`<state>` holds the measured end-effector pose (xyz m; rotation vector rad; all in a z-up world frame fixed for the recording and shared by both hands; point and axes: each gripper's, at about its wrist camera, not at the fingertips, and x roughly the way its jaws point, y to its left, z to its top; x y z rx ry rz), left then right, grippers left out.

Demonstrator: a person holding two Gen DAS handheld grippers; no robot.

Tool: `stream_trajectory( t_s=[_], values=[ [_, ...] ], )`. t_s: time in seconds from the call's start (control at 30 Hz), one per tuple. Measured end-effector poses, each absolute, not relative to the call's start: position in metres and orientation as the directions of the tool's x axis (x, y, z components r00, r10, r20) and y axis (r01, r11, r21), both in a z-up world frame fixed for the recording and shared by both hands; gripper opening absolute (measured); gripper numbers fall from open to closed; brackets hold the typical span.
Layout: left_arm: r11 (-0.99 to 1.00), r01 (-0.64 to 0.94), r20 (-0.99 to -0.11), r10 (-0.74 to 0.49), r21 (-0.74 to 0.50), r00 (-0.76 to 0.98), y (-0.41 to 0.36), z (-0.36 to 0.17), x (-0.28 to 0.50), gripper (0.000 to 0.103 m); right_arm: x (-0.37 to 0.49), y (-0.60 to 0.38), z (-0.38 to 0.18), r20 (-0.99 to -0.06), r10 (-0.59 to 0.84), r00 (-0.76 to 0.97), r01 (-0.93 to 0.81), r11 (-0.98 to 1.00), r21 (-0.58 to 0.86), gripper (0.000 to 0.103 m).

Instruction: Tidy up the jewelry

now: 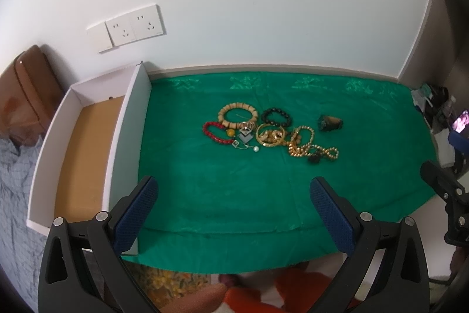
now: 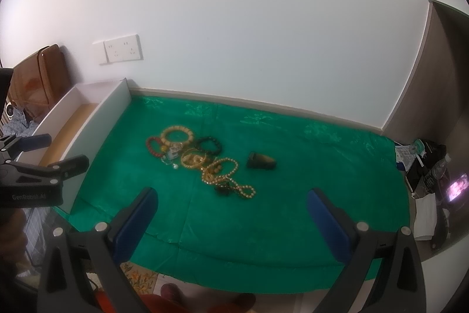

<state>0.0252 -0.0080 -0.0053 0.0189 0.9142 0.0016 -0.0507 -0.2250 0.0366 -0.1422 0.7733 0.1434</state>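
A pile of jewelry lies on the green cloth (image 1: 228, 195): a tan bead bracelet (image 1: 238, 114), a red bead bracelet (image 1: 216, 132), a black bead bracelet (image 1: 276, 116), gold bangles (image 1: 271, 136), a gold bead necklace (image 1: 307, 145), a pearl (image 1: 256, 149) and a dark green stone (image 1: 330, 123). The pile also shows in the right wrist view (image 2: 199, 160). My left gripper (image 1: 234, 189) is open and empty, well short of the pile. My right gripper (image 2: 233, 201) is open and empty, just short of the necklace (image 2: 225, 175).
An open white box (image 1: 129, 137) with a tan floor stands at the cloth's left edge, also in the right wrist view (image 2: 96, 125). Wall sockets (image 1: 132, 27) sit above it. A brown bag (image 1: 26, 90) lies far left. Clutter (image 2: 425, 172) stands at the right edge.
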Motion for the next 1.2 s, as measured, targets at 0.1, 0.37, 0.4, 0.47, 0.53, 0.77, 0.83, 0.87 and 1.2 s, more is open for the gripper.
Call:
stream_trajectory(
  t_s=[0.1, 0.37, 0.4, 0.47, 0.53, 0.77, 0.83, 0.87, 1.2],
  values=[
    [1.0, 0.002, -0.794, 0.014, 0.019, 0.608, -0.0081, -0.0055, 0.0254, 0.103, -0.0496, -0.2255, 0.036, -0.703, 0.08, 0.706, -0.186, 0.98, -0.076, 0.103],
    [1.0, -0.023, -0.798, 0.028, 0.018, 0.602, -0.0062, -0.006, 0.0258, 0.103, -0.0457, -0.2243, 0.0353, -0.703, 0.089, 0.706, -0.199, 0.977, -0.076, 0.103],
    [1.0, -0.025, -0.798, 0.03, 0.018, 0.602, -0.0053, -0.0058, 0.026, 0.103, -0.0457, -0.2242, 0.0351, -0.702, 0.09, 0.706, -0.201, 0.977, -0.076, 0.103],
    [0.999, -0.027, -0.796, 0.03, 0.017, 0.604, -0.005, -0.0052, 0.0258, 0.103, -0.0462, -0.2237, 0.035, -0.701, 0.094, 0.707, -0.206, 0.976, -0.077, 0.103],
    [1.0, -0.025, -0.795, 0.03, 0.018, 0.606, -0.0051, -0.0046, 0.026, 0.103, -0.0465, -0.2236, 0.0352, -0.7, 0.096, 0.707, -0.21, 0.975, -0.078, 0.103],
    [0.999, -0.027, -0.793, 0.033, 0.021, 0.608, -0.0068, -0.0034, 0.0247, 0.103, -0.0476, -0.2241, 0.0359, -0.696, 0.102, 0.711, -0.215, 0.974, -0.077, 0.103],
    [0.999, -0.029, -0.793, 0.034, 0.021, 0.609, -0.0073, -0.0032, 0.0241, 0.103, -0.0472, -0.2236, 0.0361, -0.696, 0.101, 0.711, -0.214, 0.974, -0.078, 0.103],
    [0.999, -0.03, -0.793, 0.034, 0.02, 0.609, -0.0076, -0.0029, 0.0238, 0.103, -0.0473, -0.2237, 0.0361, -0.696, 0.101, 0.711, -0.214, 0.974, -0.078, 0.103],
    [1.0, -0.019, -0.793, 0.027, 0.019, 0.609, -0.0126, -0.003, 0.022, 0.103, -0.049, -0.2274, 0.0362, -0.698, 0.097, 0.71, -0.208, 0.975, -0.076, 0.103]
  ],
)
